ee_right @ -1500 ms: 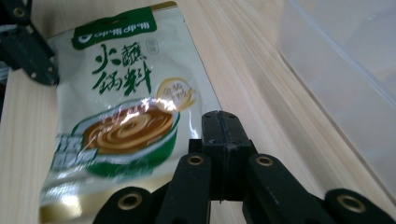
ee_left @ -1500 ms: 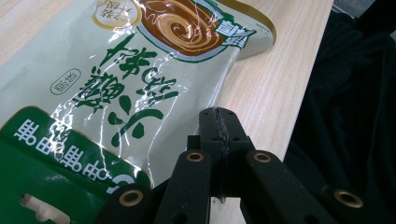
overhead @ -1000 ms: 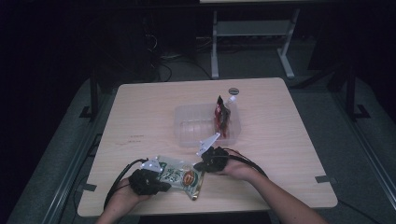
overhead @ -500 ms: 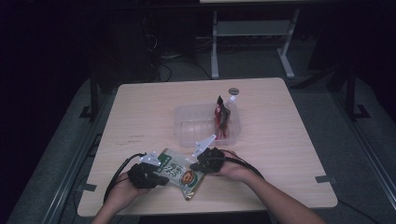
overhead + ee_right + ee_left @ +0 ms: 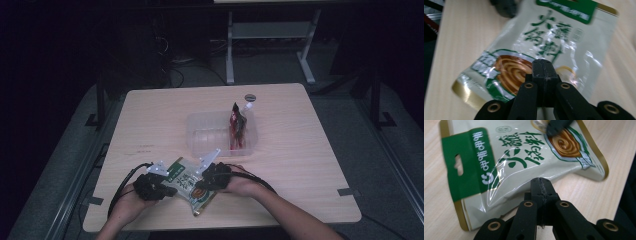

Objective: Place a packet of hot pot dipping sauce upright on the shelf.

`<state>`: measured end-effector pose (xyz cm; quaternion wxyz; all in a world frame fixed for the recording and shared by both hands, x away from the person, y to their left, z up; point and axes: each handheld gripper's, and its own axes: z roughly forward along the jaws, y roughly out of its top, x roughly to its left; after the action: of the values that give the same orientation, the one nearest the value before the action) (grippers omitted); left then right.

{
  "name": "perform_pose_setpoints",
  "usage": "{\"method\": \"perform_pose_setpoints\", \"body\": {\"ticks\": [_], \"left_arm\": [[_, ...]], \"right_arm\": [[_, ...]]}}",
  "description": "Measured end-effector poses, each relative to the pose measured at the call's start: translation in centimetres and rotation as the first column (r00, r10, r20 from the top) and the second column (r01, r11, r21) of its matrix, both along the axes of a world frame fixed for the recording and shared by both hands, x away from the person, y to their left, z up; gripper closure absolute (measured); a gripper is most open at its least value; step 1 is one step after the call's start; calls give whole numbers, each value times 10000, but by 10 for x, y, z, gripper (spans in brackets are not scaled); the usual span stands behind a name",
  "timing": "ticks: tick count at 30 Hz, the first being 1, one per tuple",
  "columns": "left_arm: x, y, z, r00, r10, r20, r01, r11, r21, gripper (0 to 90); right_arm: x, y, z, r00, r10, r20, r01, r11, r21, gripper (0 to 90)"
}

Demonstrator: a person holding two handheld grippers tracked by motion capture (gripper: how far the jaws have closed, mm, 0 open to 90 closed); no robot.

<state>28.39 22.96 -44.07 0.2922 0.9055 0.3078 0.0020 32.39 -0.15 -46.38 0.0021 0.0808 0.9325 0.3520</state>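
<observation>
Currently both grippers sit at the near edge of the wooden table (image 5: pixel 150 120), one on each side of a green-and-cream snack pouch (image 5: pixel 190 184) that lies flat on the tabletop. Left gripper (image 5: pixel 159 186): jaws closed pad to pad, nothing between them; in the left gripper view its tip (image 5: pixel 541 186) rests at the pouch's (image 5: pixel 524 162) long edge, below the printed green characters. Right gripper (image 5: pixel 209 179): jaws likewise fully closed and empty; in the right gripper view its tip (image 5: pixel 543 68) lies over the brown swirl printed on the pouch (image 5: pixel 541 42). Behind the pouch stands a clear plastic container (image 5: pixel 210 132) with a red packet (image 5: pixel 238 127) upright inside it. A small round cap (image 5: pixel 249 97) lies beyond the container.
</observation>
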Motion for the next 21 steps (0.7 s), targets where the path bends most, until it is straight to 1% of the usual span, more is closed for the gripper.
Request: {"method": "perform_pose_setpoints", "body": {"ticks": [2,3,4,6,8,10,13,15,17,18,19,20,21], "left_arm": [[4,2,1,9998,161,134,-161,9999,33,898],[5,2,1,9996,254,134,-255,9997,60,898],[6,2,0,9987,443,254,-443,9990,-40,898],[11,4,-1,9975,645,298,-644,9979,-59,898],[14,4,-1,9972,674,323,-673,9977,-41,898],[18,2,-2,9972,674,310,-671,9977,-82,898],[24,-3,-3,9982,531,287,-528,9986,-83,898],[27,-10,-5,9985,474,280,-471,9988,-95,898],[31,-18,-8,9989,349,307,-348,9994,-25,898],[33,-21,-8,9993,216,315,-220,9997,109,898],[34,-24,-9,9993,180,334,-183,9998,78,898],[35,-27,-9,9995,109,312,-111,9999,83,898],[36,-29,-10,9995,54,320,-57,10000,73,898]], "right_arm": [[-6,5,0,9999,105,-53,-105,9999,71,900],[-8,7,0,9997,224,-85,-224,9997,65,900],[-10,9,0,9995,312,-54,-312,9995,79,900],[-14,14,-1,9986,490,-194,-486,9986,188,900],[-19,20,-2,9968,758,-267,-751,9968,291,900],[-24,25,-2,9958,900,-184,-895,9956,284,900],[-27,30,-3,9940,1053,-292,-1041,9937,412,900],[-29,32,-3,9927,1176,-278,-1163,9922,444,900],[-31,32,-2,9920,1235,-256,-1223,9916,416,900],[-32,32,-2,9917,1259,-258,-1247,9913,428,900],[-32,32,-3,9917,1263,-223,-1252,9911,451,899],[-31,31,-3,9912,1298,-264,-1284,9905,489,900],[-30,30,-3,9910,1251,-471,-1225,9909,552,899]]}}
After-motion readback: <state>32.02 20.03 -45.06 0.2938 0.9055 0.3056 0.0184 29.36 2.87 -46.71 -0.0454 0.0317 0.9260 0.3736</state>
